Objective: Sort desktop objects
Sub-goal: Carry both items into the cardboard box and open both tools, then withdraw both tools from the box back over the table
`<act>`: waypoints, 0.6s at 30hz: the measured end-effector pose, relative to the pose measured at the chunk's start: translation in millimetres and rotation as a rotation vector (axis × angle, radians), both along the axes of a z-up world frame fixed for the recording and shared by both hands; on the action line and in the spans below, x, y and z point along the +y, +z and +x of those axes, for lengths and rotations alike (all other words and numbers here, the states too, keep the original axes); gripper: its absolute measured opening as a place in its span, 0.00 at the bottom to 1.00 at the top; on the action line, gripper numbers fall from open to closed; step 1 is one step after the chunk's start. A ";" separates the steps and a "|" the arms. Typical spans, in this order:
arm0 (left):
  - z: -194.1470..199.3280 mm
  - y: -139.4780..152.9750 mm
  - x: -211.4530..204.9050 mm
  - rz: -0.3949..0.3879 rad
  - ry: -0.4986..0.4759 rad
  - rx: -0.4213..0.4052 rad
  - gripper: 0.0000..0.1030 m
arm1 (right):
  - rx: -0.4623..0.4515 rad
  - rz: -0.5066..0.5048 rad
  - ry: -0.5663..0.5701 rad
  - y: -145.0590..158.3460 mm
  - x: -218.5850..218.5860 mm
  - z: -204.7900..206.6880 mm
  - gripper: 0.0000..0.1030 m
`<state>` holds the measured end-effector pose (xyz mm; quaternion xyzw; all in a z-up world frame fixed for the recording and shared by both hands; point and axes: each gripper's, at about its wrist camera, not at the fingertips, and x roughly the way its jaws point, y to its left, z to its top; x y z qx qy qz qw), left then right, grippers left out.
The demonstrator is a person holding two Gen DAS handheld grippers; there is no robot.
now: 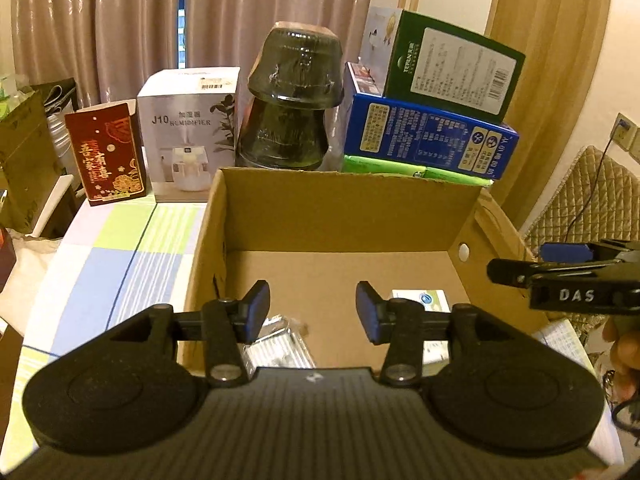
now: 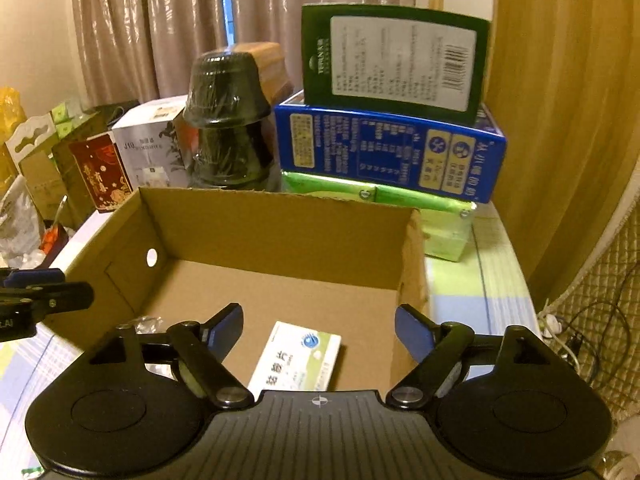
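Currently both empty: left gripper [image 1: 312, 310] part-open, right gripper [image 2: 318, 330] wide over cardboard box [image 2: 280, 232]. Medicine carton [image 2: 294, 358]: light, rigid; grip across narrow sides.

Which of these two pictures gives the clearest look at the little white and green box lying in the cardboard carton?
The right wrist view: the white and green box lies flat on the carton floor between that gripper's open fingers, its printed face showing. The left wrist view catches only a part of it behind a finger.
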<state>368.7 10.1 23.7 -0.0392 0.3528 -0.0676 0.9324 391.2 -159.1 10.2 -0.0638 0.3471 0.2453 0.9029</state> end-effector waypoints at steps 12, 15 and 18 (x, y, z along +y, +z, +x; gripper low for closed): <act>-102.6 15.6 11.5 -0.009 0.015 -0.001 0.52 | 0.032 0.053 0.038 19.4 -48.1 -110.9 0.86; -132.1 14.1 12.8 -0.024 0.015 0.013 0.57 | 0.037 0.046 0.068 15.8 -57.2 -140.8 0.88; -159.6 14.0 13.6 -0.024 0.009 0.018 0.62 | 0.041 0.032 0.094 11.8 -64.6 -167.0 0.89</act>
